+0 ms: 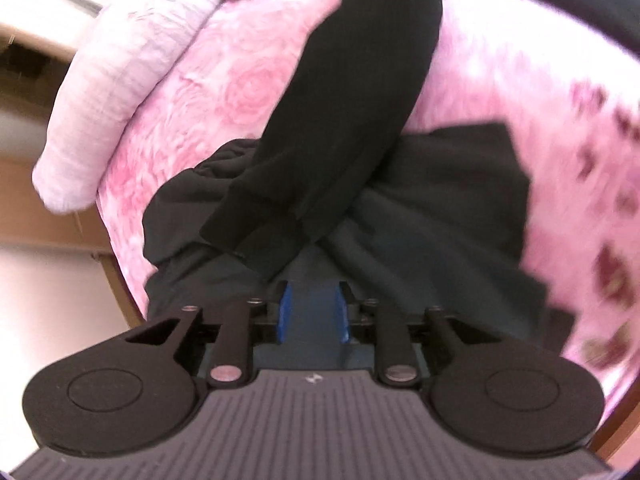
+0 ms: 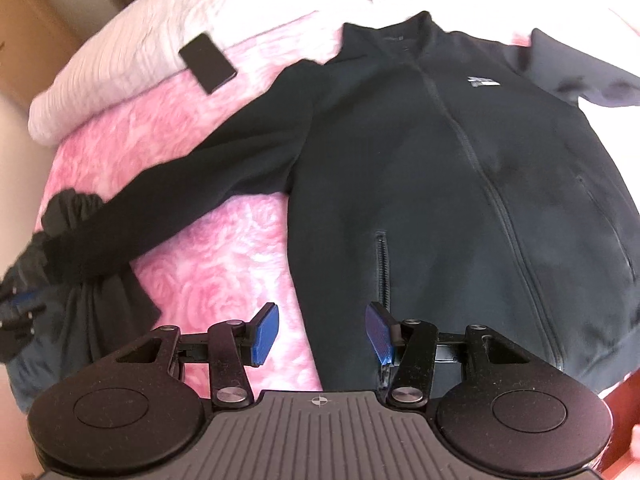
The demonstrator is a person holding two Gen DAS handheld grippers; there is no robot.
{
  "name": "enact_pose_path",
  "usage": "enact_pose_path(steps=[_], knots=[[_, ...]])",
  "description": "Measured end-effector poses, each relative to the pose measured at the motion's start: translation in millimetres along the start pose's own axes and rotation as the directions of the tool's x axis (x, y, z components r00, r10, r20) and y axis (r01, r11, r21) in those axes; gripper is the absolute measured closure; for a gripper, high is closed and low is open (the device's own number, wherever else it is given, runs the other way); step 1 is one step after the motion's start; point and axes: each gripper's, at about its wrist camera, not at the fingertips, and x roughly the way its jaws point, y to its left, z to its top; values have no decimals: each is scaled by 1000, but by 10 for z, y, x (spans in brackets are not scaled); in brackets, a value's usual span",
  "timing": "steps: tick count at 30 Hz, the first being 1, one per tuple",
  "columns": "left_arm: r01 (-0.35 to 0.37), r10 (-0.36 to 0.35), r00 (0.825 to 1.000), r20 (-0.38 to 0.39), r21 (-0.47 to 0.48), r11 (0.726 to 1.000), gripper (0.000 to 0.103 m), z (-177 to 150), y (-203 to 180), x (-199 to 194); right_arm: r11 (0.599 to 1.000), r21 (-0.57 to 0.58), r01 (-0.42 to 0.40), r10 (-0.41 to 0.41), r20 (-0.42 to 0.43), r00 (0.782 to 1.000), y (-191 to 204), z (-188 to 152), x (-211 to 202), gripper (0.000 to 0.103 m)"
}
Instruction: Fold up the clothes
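a black phone [image 2: 207,63] lies on a pink rose-patterned blanket [image 2: 208,264] (beside a white pillow [image 2: 132,64]).

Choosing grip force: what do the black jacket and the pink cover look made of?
Jacket: seemingly soft matte knit or fleece, no sheen, ribbed-looking cuff and hem, zip front.
Pink cover: plush-looking, fuzzy fabric with a rose pattern; blur leaves the pile uncertain.

We are in a home bedroom: a bed spread with a fluffy pink rose-patterned blanket [image 2: 208,264], a pale quilted white pillow [image 2: 132,76] at the blanket's far edge, and a flat black rectangular phone [image 2: 208,63] lying where pillow meets blanket. Brown wooden furniture [image 1: 24,52] stands beyond the pillow.
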Motion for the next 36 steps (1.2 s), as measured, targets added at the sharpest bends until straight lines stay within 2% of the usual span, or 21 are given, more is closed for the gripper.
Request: enact_pose_path(steps=[2, 3, 5, 8, 11, 13, 16, 18, 20, 23, 27, 32, 36], knots=[[32, -31, 999, 12, -78, 996, 76, 35, 61, -125, 1000, 13, -2, 2, 14, 1000, -13, -48, -80, 46], [48, -46, 999, 18, -118, 992, 72, 22, 26, -209, 1000, 16, 0, 0, 21, 1000, -19, -75, -123, 34], [84, -80, 996, 31, -198, 976, 68, 27, -71, -436, 1000, 17, 2, -2, 41, 999, -54, -149, -236, 26], [149, -138, 989, 59, -297, 943, 65, 69, -277, -672, 1000, 12, 17, -18, 72, 997, -135, -274, -426, 26], [211, -186, 977, 103, -372, 904, 51, 167, -451, -825, 999, 0, 53, -53, 105, 993, -251, -416, -641, 26], [256, -218, 966, 138, -395, 882, 33, 231, -575, -978, 995, -7, 100, -99, 127, 987, -360, -531, -804, 26], [314, -263, 948, 179, -401, 860, 23, 353, -785, -1239, 980, -5, 201, -198, 149, 969, -537, -741, -1082, 26], [337, -273, 938, 214, -372, 865, 17, 447, -946, -1401, 969, 21, 248, -248, 167, 954, -673, -899, -1288, 26], [326, -253, 935, 248, -327, 887, 16, 519, -1106, -1580, 957, 51, 285, -290, 183, 940, -807, -1063, -1490, 26], [323, -238, 927, 290, -299, 898, 15, 573, -1307, -1824, 940, 115, 321, -337, 184, 923, -958, -1333, -1753, 26], [322, -218, 912, 347, -277, 905, 15, 590, -1548, -2082, 933, 150, 327, -351, 178, 919, -1021, -1578, -1936, 26], [362, -232, 888, 396, -294, 885, 15, 579, -1695, -2248, 926, 184, 331, -362, 172, 916, -1074, -1862, -2132, 26], [348, -214, 882, 419, -275, 896, 15, 586, -1744, -2346, 925, 166, 343, -370, 176, 912, -1035, -1976, -2212, 26]])
